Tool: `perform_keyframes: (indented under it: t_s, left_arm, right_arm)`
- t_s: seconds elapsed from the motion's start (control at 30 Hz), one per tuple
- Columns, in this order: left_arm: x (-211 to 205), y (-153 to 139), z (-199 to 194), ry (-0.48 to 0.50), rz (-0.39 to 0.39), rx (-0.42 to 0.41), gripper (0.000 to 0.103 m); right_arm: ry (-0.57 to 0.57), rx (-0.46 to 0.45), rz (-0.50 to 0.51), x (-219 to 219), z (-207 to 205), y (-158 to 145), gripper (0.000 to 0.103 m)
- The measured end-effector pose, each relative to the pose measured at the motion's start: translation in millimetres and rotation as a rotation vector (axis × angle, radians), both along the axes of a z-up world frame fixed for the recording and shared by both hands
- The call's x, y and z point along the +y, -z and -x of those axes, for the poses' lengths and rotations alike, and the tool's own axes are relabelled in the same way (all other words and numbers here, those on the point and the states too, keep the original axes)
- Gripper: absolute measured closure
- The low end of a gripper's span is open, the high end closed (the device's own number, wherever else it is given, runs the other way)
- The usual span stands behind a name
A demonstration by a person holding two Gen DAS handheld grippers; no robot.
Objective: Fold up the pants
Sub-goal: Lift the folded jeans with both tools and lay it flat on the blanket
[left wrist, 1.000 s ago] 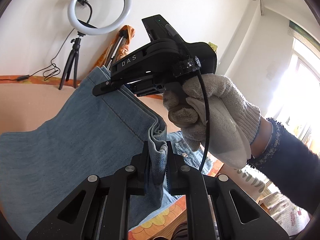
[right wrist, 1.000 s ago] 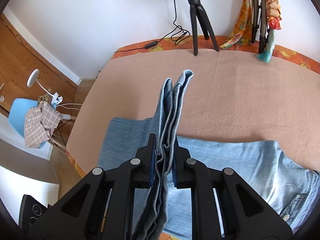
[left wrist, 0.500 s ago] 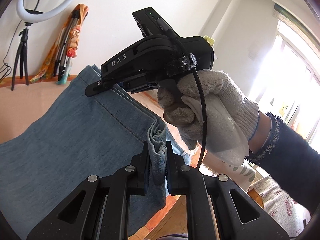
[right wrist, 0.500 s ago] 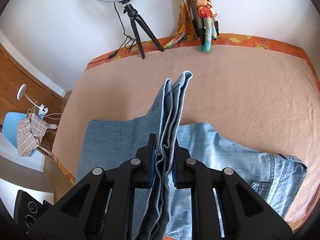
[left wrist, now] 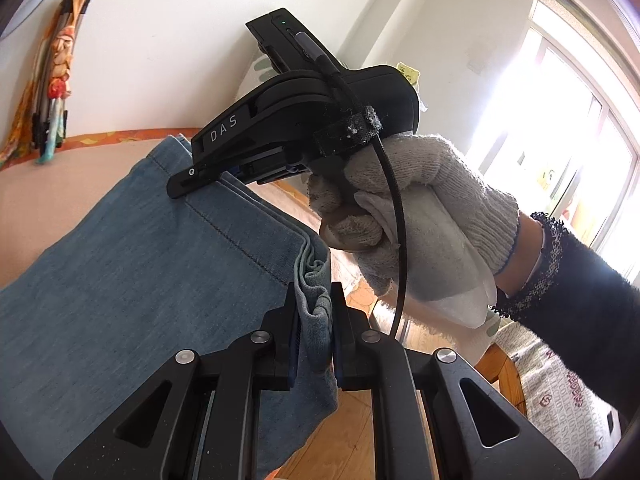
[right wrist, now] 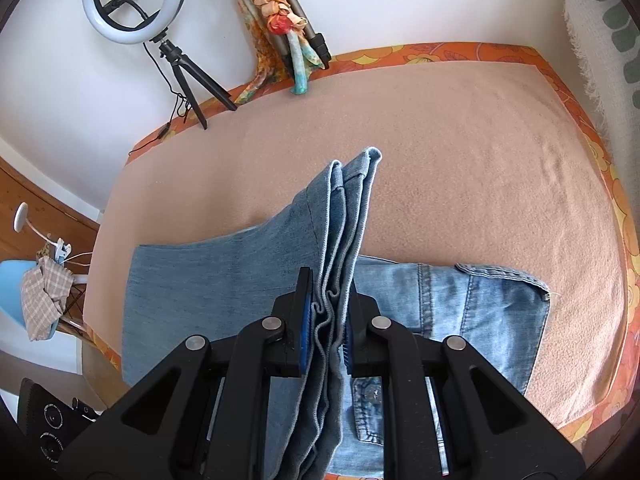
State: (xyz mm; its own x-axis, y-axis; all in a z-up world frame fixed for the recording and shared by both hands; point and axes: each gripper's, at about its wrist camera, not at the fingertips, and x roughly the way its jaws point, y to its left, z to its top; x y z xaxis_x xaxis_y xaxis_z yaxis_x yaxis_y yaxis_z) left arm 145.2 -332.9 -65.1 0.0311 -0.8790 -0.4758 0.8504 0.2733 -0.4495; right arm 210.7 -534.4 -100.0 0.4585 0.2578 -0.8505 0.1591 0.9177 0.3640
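Observation:
Blue denim pants (right wrist: pixel 224 276) lie on a peach blanket (right wrist: pixel 460 152), with the waist and pocket end (right wrist: pixel 488 312) at the right. My right gripper (right wrist: pixel 328 308) is shut on the bunched leg hems (right wrist: pixel 352 200) and holds them above the pants. My left gripper (left wrist: pixel 314 316) is shut on the other corner of the same hems (left wrist: pixel 312 276), with the leg cloth (left wrist: pixel 132 280) stretched away to the left. In the left wrist view the right gripper's body (left wrist: pixel 304 120), held by a white-gloved hand (left wrist: pixel 416 216), pinches the far hem corner.
A ring light on a tripod (right wrist: pixel 136 0) and a bundle of poles with an orange cloth (right wrist: pixel 276 24) stand at the bed's far edge. A blue chair with a checked cloth (right wrist: pixel 36 300) stands to the left. A window (left wrist: pixel 580 120) is on the right.
Both grippers have carried the held hems toward the waist end; more of the waist and pocket now shows in the right wrist view. Both grips are unchanged.

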Motion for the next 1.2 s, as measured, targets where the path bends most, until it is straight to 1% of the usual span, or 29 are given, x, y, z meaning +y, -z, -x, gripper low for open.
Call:
perform_keyframes:
  t_s: [0.2,0.3,0.5,0.57,0.67,0.73,0.8,0.93,0.97,1.0,1.03,1.07,1.13,1.2]
  left_arm:
    - [-25.8,9.4,-1.2,0.043,-0.025,0.008,0.092]
    - [-38.3,15.2,-6.2,0.058,-0.04,0.02,0.092]
    - [-57.9,18.0,-21.2,0.076,-0.057,0.028,0.092]
    - [-56.5,17.4,-24.5,0.091,-0.069,0.039,0.089]
    - [-52.4,11.2,-23.0,0.1,-0.079,0.022,0.08]
    - [-43.8,5.8,-25.8,0.097,-0.083,0.016,0.071]
    - [-29.2,0.6,-30.1,0.081,-0.08,0.01,0.065]
    - [11.9,-4.5,-43.0,0.002,-0.074,0.026,0.064]
    - [24.5,-6.2,-43.4,-0.024,-0.072,0.03,0.064]
    - [39.0,-6.2,-44.7,-0.05,-0.074,0.032,0.064]
    - [52.2,-5.4,-47.4,-0.079,-0.077,0.03,0.064]
    - [65.1,-5.3,-52.1,-0.11,-0.081,0.027,0.064]
    - [89.7,-3.3,-57.7,-0.171,-0.088,0.031,0.064]
    - [116.1,3.3,-65.0,-0.239,-0.093,0.047,0.062]
  right_arm:
    - [0.064,0.024,-0.008,-31.8,16.2,19.3,0.091]
    - [0.071,0.029,-0.002,-39.8,18.2,28.3,0.091]
    - [0.104,0.034,-0.01,-54.1,20.3,42.4,0.091]
    - [0.095,0.041,0.007,-55.3,20.4,49.0,0.092]
    - [0.095,0.058,0.019,-56.4,18.4,61.8,0.092]
    - [0.094,0.06,0.025,-56.6,17.4,68.4,0.091]
    - [0.089,0.057,0.044,-54.9,17.3,72.0,0.091]
    - [0.067,0.054,0.101,-52.2,18.4,72.7,0.088]
    - [0.066,0.054,0.114,-51.5,19.7,71.3,0.082]
    - [0.075,0.056,0.153,-50.0,21.4,68.8,0.077]
    - [0.076,0.054,0.203,-47.3,23.2,65.5,0.068]
    - [0.069,0.053,0.248,-44.1,25.2,62.8,0.066]
    - [0.06,0.053,0.312,-38.9,29.2,57.8,0.066]
    - [0.067,0.048,0.333,-37.0,34.5,53.1,0.066]
